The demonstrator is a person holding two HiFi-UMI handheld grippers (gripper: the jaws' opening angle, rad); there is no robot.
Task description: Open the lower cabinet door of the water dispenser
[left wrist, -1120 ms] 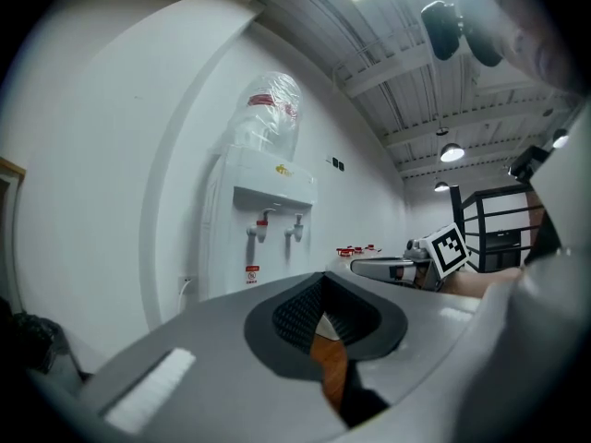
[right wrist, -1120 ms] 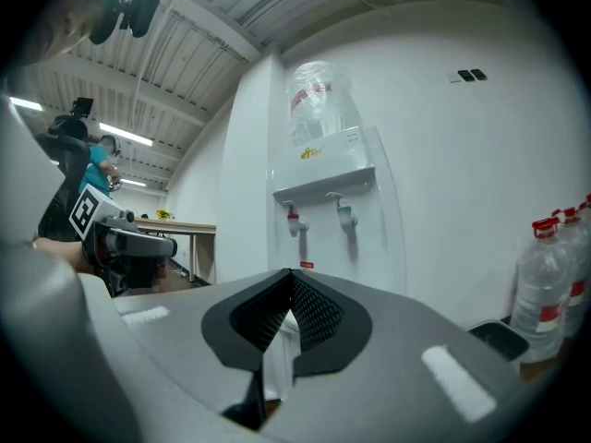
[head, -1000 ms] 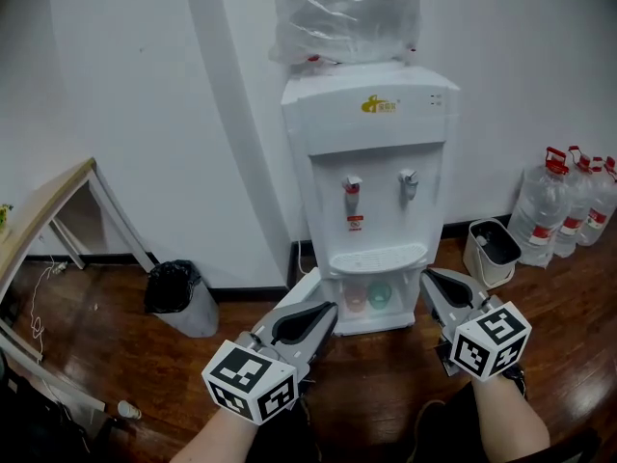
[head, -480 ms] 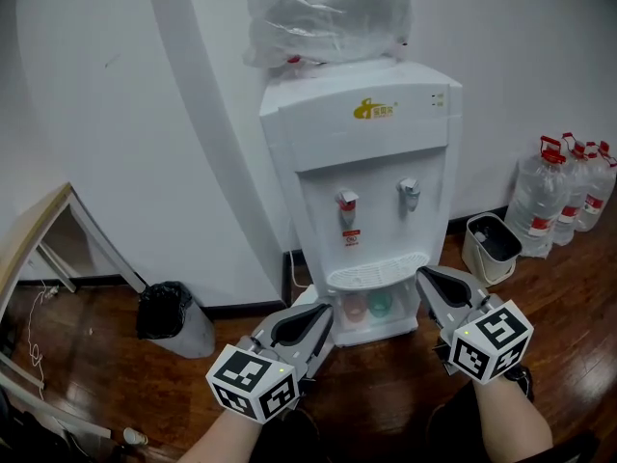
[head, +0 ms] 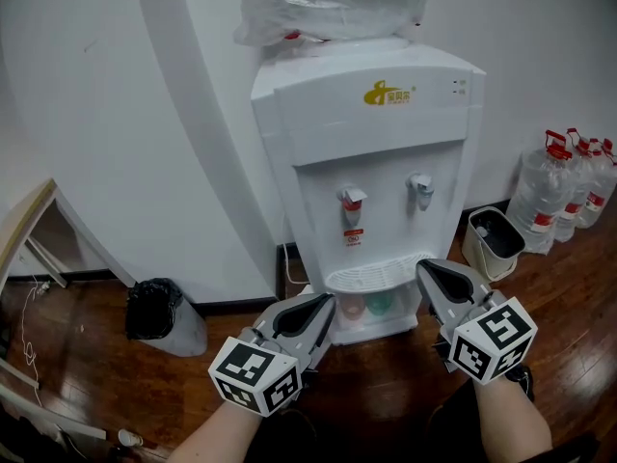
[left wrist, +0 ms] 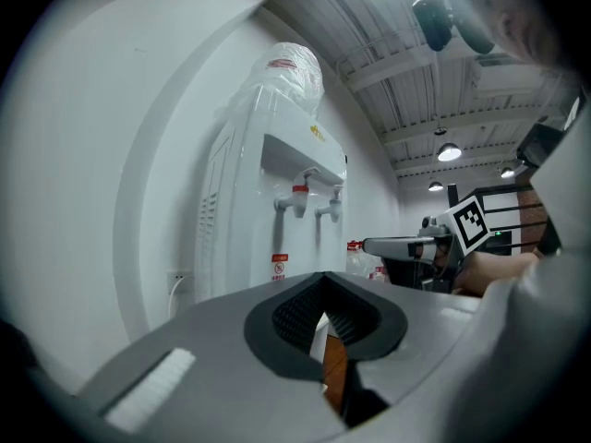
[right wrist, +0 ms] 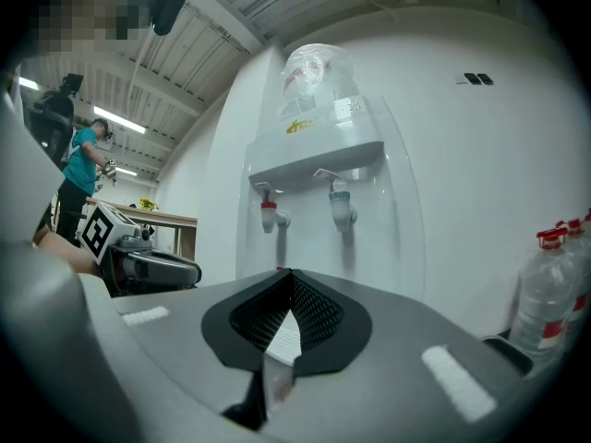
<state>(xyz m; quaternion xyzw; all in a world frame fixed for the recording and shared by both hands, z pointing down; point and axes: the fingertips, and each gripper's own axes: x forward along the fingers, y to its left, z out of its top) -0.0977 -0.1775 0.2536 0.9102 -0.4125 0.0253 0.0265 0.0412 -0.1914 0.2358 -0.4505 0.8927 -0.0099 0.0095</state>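
Observation:
A white water dispenser [head: 371, 152] stands against the wall with a plastic-wrapped bottle on top. Its lower cabinet door [head: 366, 309] sits under the drip tray, see-through, with two cups behind it; my grippers hide its sides. My left gripper [head: 323, 303] points at the cabinet's left side, short of it. Its jaws are slightly apart with nothing between them. My right gripper [head: 424, 266] is level with the drip tray's right end, shut and empty. The left gripper view shows the left gripper [left wrist: 323, 280] before the dispenser [left wrist: 268, 210]. The right gripper view shows the right gripper [right wrist: 289, 273] under the taps [right wrist: 337, 201].
A black bagged bin [head: 154, 309] stands on the wood floor left of the dispenser. A white bin [head: 492, 239] and several large water bottles [head: 569, 186] are at the right. A table edge [head: 24, 225] juts in at far left. A person in teal [right wrist: 78, 169] stands far back.
Both grippers have moved forward toward the dispenser, which now looks larger and nearer in the head view. Neither gripper's jaws have changed.

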